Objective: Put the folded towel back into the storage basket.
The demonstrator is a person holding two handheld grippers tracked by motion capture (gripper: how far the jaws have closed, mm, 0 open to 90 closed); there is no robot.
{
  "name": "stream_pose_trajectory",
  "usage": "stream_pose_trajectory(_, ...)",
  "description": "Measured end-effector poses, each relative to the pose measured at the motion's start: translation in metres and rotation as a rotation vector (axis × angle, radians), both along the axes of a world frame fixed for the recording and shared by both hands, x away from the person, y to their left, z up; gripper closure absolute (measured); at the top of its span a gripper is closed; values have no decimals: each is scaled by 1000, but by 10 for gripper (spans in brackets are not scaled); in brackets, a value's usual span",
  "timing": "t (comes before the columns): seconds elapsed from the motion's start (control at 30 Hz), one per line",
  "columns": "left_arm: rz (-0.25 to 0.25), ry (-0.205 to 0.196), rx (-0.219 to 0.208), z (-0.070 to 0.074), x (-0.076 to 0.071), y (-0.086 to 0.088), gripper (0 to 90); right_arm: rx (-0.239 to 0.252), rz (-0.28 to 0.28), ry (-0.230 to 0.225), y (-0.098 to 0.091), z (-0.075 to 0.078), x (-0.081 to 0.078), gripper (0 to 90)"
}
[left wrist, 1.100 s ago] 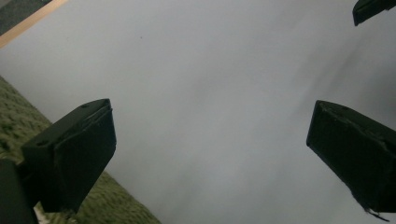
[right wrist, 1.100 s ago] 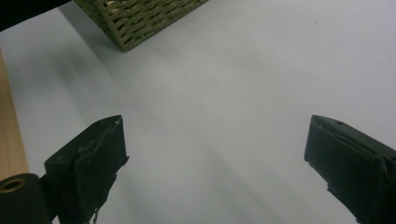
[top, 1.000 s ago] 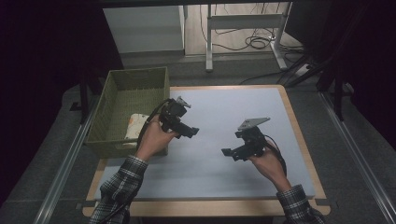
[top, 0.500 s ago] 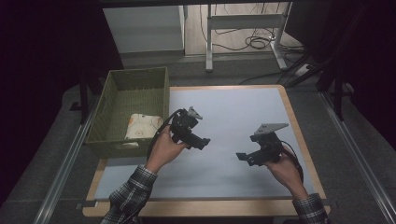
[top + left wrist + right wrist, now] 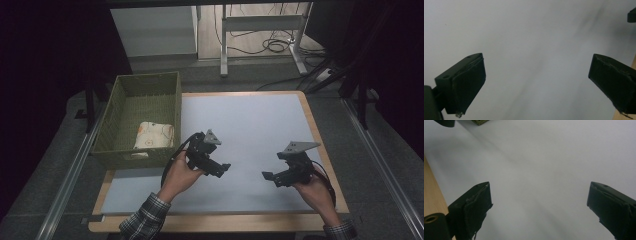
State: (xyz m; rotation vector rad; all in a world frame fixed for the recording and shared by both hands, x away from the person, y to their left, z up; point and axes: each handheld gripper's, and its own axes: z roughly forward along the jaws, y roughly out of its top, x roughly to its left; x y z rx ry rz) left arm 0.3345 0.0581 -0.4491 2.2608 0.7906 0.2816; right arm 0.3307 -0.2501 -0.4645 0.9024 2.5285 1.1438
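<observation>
Both your grippers hover over the table (image 5: 250, 125) with jaws spread wide and empty. Your left gripper (image 5: 223, 169) is near the basket (image 5: 116, 111), where the patterned pouch (image 5: 155, 135) lies; your right gripper (image 5: 268, 176) is well apart from it.

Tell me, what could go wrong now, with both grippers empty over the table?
The left gripper hangs close to the basket, so a careless swing might knock its rim. The folded cloth already lies inside; reaching in again could drag it out. The right gripper and the left point towards each other and could collide.

no readable text, views perhaps too dim
</observation>
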Motion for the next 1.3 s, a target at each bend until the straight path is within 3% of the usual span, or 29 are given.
stream_pose_trajectory(0.37, -12, 1, -17, -34, -17, 6, 14, -17, -29, -18, -13, -19, -11, 59)
stream_pose_trajectory(0.77, 0, -12, -11, -76, -31, 15, 6, -46, -38, -13, -16, -53, -15, 59)
stream_pose_trajectory(0.93, 20, -17, 22, -93, -35, 18, 3, -65, -36, -10, -12, -65, -16, 57)
stream_pose_trajectory(1.07, 44, -2, -8, -97, -33, 22, 0, -95, -36, -34, -8, -68, -18, 48)
stream_pose_trajectory(1.3, 44, -2, -3, -98, -33, 22, 0, -102, -36, -42, -8, -69, -18, 47)
